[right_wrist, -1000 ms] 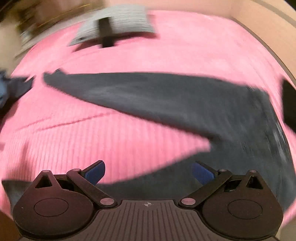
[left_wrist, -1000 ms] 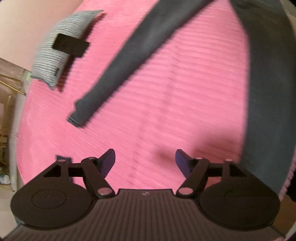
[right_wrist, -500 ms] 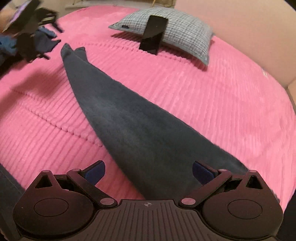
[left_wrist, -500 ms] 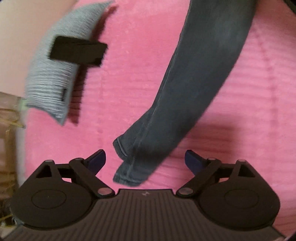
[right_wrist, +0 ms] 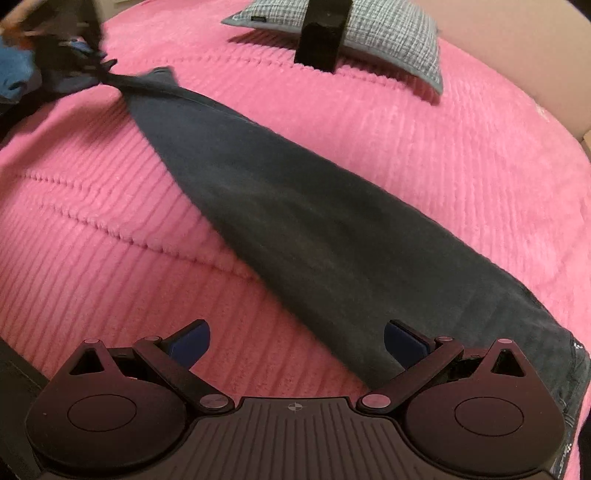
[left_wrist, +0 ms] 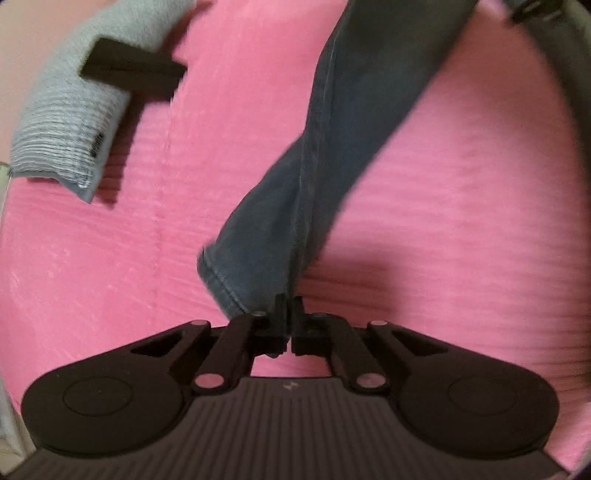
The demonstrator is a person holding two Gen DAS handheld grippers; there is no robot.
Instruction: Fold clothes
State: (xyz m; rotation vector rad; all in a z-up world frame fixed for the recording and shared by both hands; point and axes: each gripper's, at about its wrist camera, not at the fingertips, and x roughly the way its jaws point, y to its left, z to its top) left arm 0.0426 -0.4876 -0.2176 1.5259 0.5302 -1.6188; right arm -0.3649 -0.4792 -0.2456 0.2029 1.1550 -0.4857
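Observation:
Dark blue-grey jeans (left_wrist: 351, 129) lie stretched across a pink ribbed bedspread (left_wrist: 461, 221). My left gripper (left_wrist: 290, 306) points steeply down at the leg's hem; its jaws are closing fully and pinch the hem's corner. In the right wrist view the jeans (right_wrist: 295, 206) run from the far left to the near right. There the left gripper (right_wrist: 98, 72) shows blurred at the narrow end, which is gathered to a point. My right gripper (right_wrist: 297, 343) stands open above the wide end, with the cloth lying beneath it and nothing gripped.
A grey checked pillow (right_wrist: 388, 37) lies at the back of the bed with a black flat object (right_wrist: 321, 33) on it. Blue clothing (right_wrist: 14, 74) sits at the far left edge. A beige wall runs along the right.
The left gripper came over the jeans leg's hem and shut on it; before, it was open. The right gripper swung over the wide end and stays open.

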